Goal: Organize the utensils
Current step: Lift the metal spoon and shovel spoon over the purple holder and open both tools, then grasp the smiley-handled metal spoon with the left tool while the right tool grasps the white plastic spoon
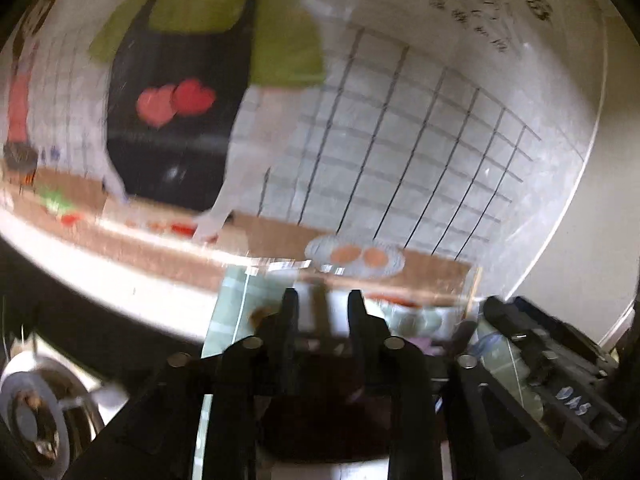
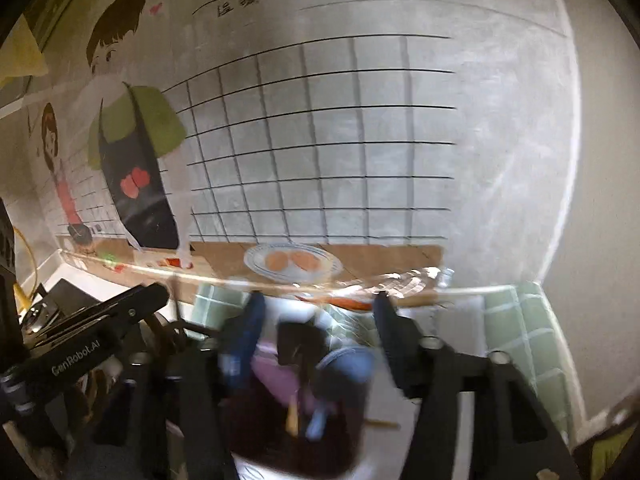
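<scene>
In the right wrist view my right gripper (image 2: 316, 304) is open, its fingers spread wide above a dark utensil holder (image 2: 296, 420). The holder contains a black spatula (image 2: 298, 344), a blue utensil (image 2: 348, 364), a pink one (image 2: 276, 376) and a wooden-handled one (image 2: 292, 416). My left gripper (image 1: 322, 300) has its fingers a narrow gap apart with nothing visible between them, above the same dark holder (image 1: 328, 420). The other gripper shows at the right of the left wrist view (image 1: 552, 364) and at the left of the right wrist view (image 2: 88, 332). Both views are blurred.
A wall mural with a cook, a tile grid and a painted plate (image 2: 294, 262) fills the background. Green tiles (image 2: 520, 332) line the counter's back corner. A round metal object (image 1: 36, 412) sits at the lower left of the left wrist view.
</scene>
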`<act>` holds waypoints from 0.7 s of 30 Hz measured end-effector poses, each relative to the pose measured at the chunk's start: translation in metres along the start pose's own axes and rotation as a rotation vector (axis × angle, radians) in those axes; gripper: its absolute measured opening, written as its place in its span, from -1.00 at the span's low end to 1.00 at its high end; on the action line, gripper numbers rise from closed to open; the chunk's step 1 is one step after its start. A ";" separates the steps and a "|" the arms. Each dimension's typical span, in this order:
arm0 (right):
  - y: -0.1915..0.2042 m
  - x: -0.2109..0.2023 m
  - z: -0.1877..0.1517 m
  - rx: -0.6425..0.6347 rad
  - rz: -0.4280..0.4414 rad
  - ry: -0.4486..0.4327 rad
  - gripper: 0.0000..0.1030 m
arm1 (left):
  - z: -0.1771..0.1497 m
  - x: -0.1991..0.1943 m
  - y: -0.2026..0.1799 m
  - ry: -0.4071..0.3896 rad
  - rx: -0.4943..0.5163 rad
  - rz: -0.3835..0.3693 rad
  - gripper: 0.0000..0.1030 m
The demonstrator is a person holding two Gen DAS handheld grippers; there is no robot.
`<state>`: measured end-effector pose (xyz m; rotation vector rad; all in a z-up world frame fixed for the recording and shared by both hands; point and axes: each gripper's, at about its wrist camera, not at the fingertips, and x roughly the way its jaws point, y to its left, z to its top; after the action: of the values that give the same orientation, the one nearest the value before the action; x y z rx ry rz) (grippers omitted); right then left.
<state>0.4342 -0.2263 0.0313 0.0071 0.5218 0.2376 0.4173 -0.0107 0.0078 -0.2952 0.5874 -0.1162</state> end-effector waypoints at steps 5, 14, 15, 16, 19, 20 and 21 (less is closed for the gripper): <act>-0.015 -0.040 -0.003 0.018 -0.037 0.007 0.08 | -0.001 -0.042 0.012 0.027 -0.039 -0.014 -0.38; -0.003 -0.088 -0.045 -0.017 -0.048 0.146 0.17 | -0.060 -0.108 0.022 0.183 0.066 -0.014 0.05; 0.003 -0.092 -0.056 -0.030 -0.031 0.175 0.17 | -0.068 -0.110 0.024 0.203 0.075 -0.010 0.05; 0.007 -0.094 -0.063 -0.042 -0.019 0.194 0.17 | -0.084 -0.114 0.027 0.242 0.089 -0.002 0.05; 0.030 -0.096 -0.096 -0.107 0.022 0.286 0.17 | -0.120 -0.122 0.031 0.328 0.133 0.004 0.05; 0.036 -0.095 -0.105 -0.124 0.037 0.311 0.17 | -0.127 -0.123 0.032 0.343 0.138 0.007 0.05; 0.042 -0.095 -0.115 -0.141 0.050 0.334 0.17 | -0.140 -0.125 0.035 0.376 0.141 0.007 0.05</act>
<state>0.2880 -0.2127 -0.0186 -0.1590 0.8373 0.3267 0.2356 0.0125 -0.0478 -0.1338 0.9479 -0.2081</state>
